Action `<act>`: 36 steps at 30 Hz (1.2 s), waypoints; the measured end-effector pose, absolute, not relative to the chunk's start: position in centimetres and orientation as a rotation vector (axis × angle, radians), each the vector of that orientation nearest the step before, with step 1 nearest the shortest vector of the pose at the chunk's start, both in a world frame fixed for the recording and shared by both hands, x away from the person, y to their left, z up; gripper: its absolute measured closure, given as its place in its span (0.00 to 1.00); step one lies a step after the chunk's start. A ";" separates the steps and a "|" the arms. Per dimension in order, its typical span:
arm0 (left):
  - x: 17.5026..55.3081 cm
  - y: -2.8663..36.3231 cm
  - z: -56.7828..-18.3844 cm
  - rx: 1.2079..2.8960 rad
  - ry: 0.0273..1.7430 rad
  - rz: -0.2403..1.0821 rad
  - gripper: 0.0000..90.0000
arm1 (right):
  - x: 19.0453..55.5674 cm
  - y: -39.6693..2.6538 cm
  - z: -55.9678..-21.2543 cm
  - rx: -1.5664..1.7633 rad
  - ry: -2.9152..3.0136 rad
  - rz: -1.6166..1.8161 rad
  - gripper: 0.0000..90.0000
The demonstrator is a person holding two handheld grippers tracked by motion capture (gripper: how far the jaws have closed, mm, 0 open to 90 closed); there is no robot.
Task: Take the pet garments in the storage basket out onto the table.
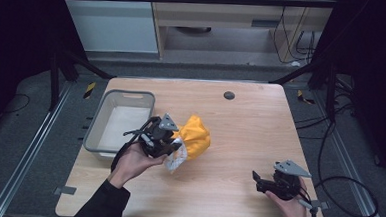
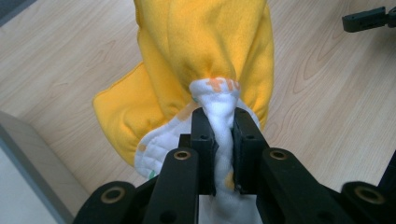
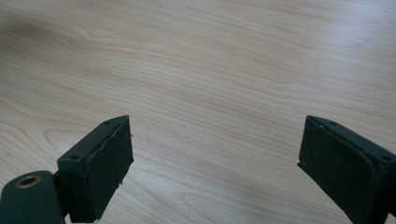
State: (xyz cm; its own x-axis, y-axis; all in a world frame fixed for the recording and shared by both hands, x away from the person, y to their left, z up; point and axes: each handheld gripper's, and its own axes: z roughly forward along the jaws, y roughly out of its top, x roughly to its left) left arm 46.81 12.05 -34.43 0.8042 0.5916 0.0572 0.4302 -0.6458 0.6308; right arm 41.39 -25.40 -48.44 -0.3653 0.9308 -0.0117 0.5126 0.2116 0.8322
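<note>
Yellow-and-white soft fleece cloth (image 2: 205,51): light, limp; left gripper (image 2: 219,140) fingers pinching its bunched white end; right gripper (image 3: 215,154) fingers spread.

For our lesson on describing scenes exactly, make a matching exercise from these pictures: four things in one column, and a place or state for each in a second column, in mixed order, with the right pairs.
Things:
1. left claw
2. right claw
3. grey bin
4. yellow and white cloth

Places or states:
A. stands at the table's left edge
B. open, with bare wood between its jaws
C. bunched up on the table, one white end pinched
D. shut on a fold of white fabric

Pairs: 1-D, 2-B, 3-A, 4-C
</note>
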 end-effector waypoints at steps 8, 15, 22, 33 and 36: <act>47.2 11.1 -36.4 2.405 0.752 0.312 0.90 | 41.4 -25.6 -48.3 1.349 1.933 1.039 0.11; 47.6 10.1 -37.9 2.422 0.753 0.287 0.90 | 41.4 -25.7 -48.4 1.357 1.939 1.035 0.11; 47.8 9.2 -39.2 2.436 0.754 0.272 0.90 | 41.4 -25.6 -48.5 1.355 1.948 1.025 0.11; 48.0 8.7 -41.0 2.442 0.747 0.265 0.89 | 41.5 -25.6 -48.5 1.355 1.955 1.022 0.11; 48.0 8.7 -41.4 2.447 0.736 0.255 0.88 | 41.5 -25.6 -48.5 1.355 1.956 1.023 0.11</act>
State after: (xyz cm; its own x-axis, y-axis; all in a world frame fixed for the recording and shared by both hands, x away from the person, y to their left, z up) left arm 47.97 8.68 -41.39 0.8306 0.5565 0.0182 0.4489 -0.6886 0.5696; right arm 41.47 -25.62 -48.53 -0.3447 0.9386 -0.0130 0.5246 0.2041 0.8265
